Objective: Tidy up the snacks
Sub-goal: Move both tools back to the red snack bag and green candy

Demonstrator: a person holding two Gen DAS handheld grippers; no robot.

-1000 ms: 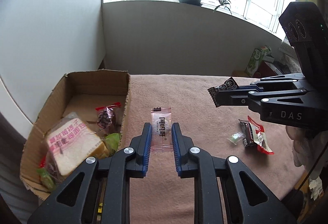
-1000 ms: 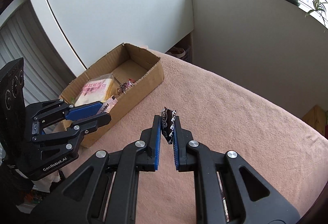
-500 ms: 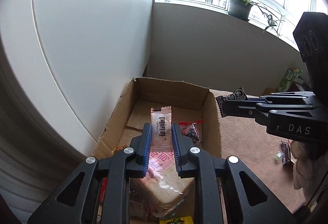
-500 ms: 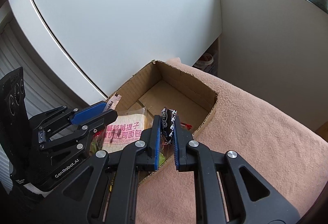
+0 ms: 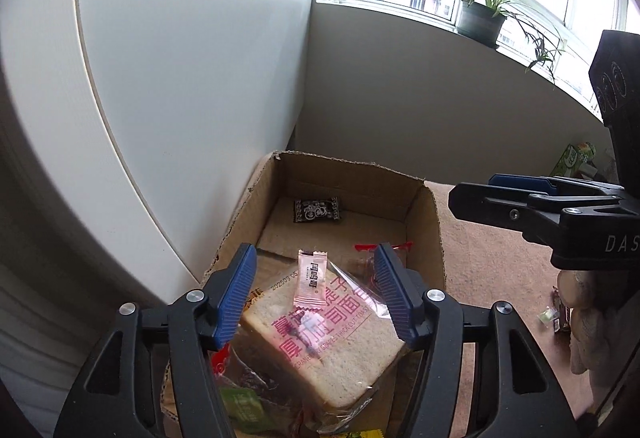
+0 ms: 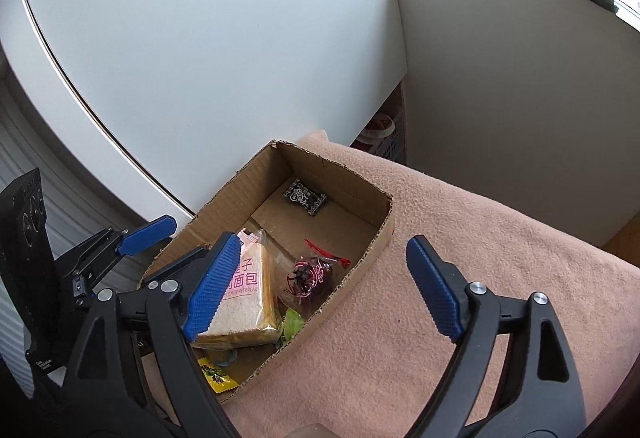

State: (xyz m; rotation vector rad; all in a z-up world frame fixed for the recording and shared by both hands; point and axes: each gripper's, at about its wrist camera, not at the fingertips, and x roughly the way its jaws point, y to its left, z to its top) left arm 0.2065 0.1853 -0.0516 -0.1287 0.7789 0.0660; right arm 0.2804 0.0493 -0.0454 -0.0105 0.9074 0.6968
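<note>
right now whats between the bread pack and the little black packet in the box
Mostly bare cardboard floor of the box. In the right wrist view, nothing lies between the bread pack and the black packet; the red-topped clear bag sits off to the side.

The cardboard box (image 6: 384, 234) is plain brown corrugated stuff, matt, with ragged torn edges. It sits on a peach cloth (image 6: 480, 278) that looks fuzzy and nubbly, like towel fabric. Bread bag (image 5: 320, 338) is clear glossy plastic film, crinkly, and so is the little pink sachet (image 5: 311, 284). The black packet (image 5: 317, 209) at the far end has a slight sheen. Both grippers are matt black plastic with ribbed blue pads (image 6: 212, 286) and shiny metal screws (image 5: 435, 294). Wall panel (image 5: 180, 57) is smooth, white and satiny.
</note>
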